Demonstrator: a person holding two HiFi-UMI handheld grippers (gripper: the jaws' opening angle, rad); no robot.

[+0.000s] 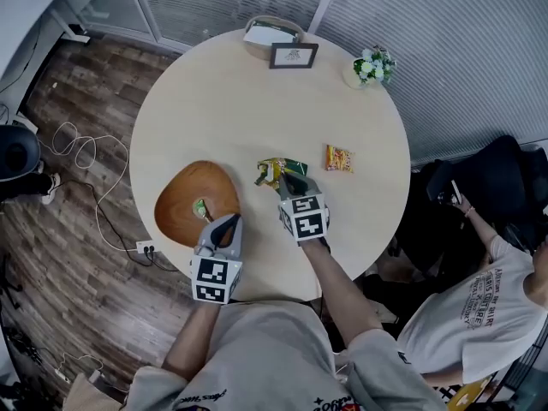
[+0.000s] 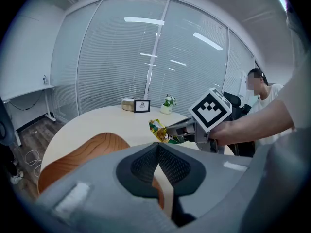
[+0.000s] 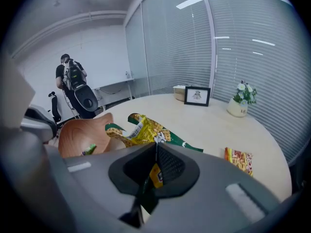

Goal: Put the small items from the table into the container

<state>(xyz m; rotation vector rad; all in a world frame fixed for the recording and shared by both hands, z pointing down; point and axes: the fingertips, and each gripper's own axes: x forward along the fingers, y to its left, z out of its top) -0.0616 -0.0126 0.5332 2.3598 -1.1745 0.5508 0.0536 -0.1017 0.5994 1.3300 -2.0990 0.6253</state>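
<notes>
The person's right forearm stretches out over the near edge of the round table (image 1: 240, 110), and the right gripper (image 1: 289, 178) pitches forward and down. Its jaws are pinched tight on a snack packet (image 1: 276, 171), with a fold of yellow foil caught between the dark ribbed pads. The packet is crinkled and glossy, yellow with green ends. Its long axis lies crosswise to the jaws, and most of it sticks out ahead of them and to their left, while one green corner trails to their right. From the left gripper view it seems to hang clear of the tabletop.

The left arm is bent close to the body. The left gripper (image 1: 227, 223) tilts down, and its jaws are pressed together with nothing between them. Just ahead of and below those jaws sits the wooden bowl (image 1: 175, 208), a smooth, rounded, shallow dish with visible grain. It holds a small green item (image 1: 202, 208) right in front of the left jaw tips.

Well to the right of the right jaws, an orange-red packet (image 1: 339, 157) lies flat on the pale matte table.
</notes>
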